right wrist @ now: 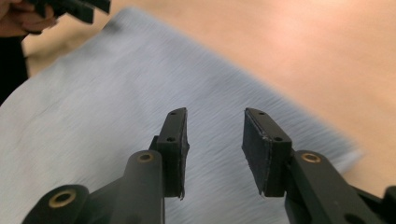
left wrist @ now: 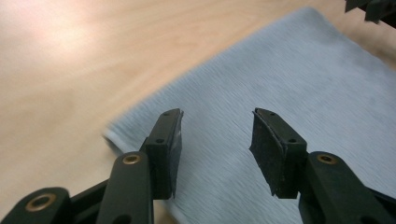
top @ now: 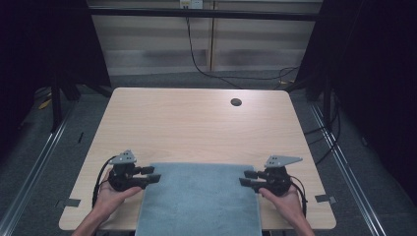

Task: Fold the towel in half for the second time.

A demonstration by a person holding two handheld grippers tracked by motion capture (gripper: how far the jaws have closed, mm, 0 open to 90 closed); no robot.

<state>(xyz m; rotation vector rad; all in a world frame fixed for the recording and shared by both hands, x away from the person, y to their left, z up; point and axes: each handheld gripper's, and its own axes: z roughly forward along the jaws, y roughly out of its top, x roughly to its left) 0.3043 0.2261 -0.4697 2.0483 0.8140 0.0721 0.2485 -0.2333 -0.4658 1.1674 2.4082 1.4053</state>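
A light blue-grey towel (top: 199, 199) lies flat at the near edge of the wooden table (top: 196, 123), hanging a little over the front. My left gripper (top: 153, 175) is at the towel's far left corner, jaws open, with nothing between them. In the left gripper view the left gripper (left wrist: 217, 135) hovers over the towel (left wrist: 261, 93) near its corner. My right gripper (top: 246, 178) is at the far right corner, also open and empty. The right gripper view shows the right gripper (right wrist: 215, 135) above the towel (right wrist: 116, 107), with the other gripper (right wrist: 70, 7) far off at the top left.
The table has a round cable hole (top: 236, 102) at its far right. Black cables (top: 206, 64) run over the grey floor behind it. Metal rails (top: 34, 157) flank the table, and dark curtains stand at both sides.
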